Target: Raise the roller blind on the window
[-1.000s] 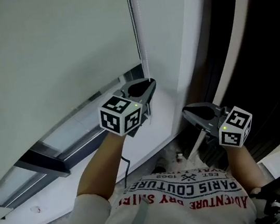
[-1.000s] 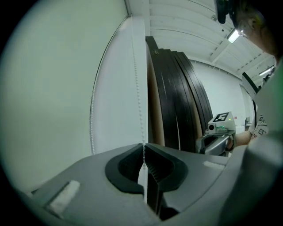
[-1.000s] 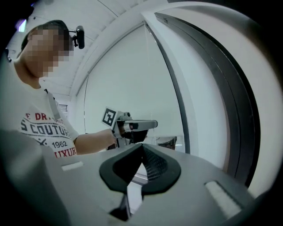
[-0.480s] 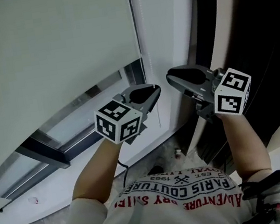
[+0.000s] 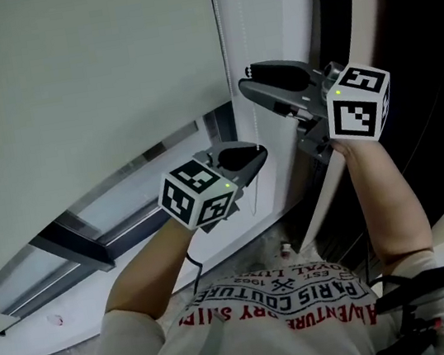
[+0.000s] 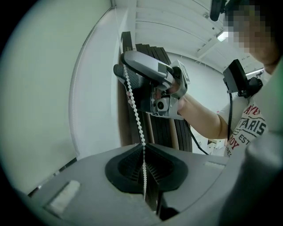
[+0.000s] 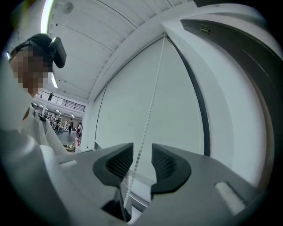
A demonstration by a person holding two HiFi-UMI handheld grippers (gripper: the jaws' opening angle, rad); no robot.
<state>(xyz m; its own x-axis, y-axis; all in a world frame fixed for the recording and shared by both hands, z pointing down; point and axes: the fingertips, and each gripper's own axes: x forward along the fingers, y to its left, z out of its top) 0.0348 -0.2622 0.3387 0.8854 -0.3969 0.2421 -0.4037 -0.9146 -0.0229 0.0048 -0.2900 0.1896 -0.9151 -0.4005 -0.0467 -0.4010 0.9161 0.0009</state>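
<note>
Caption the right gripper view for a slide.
Right gripper, jaws opening around the bead chain that hangs between them, facing the roller blind.

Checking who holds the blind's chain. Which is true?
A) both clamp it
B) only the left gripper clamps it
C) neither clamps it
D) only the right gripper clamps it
B: the left gripper is shut on the bead chain; the right gripper is opening its jaws, with the chain unclamped between them.

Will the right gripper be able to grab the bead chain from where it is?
Probably yes. The bead chain hangs between the right gripper's opening jaws, untouched, with nothing blocking it.
</note>
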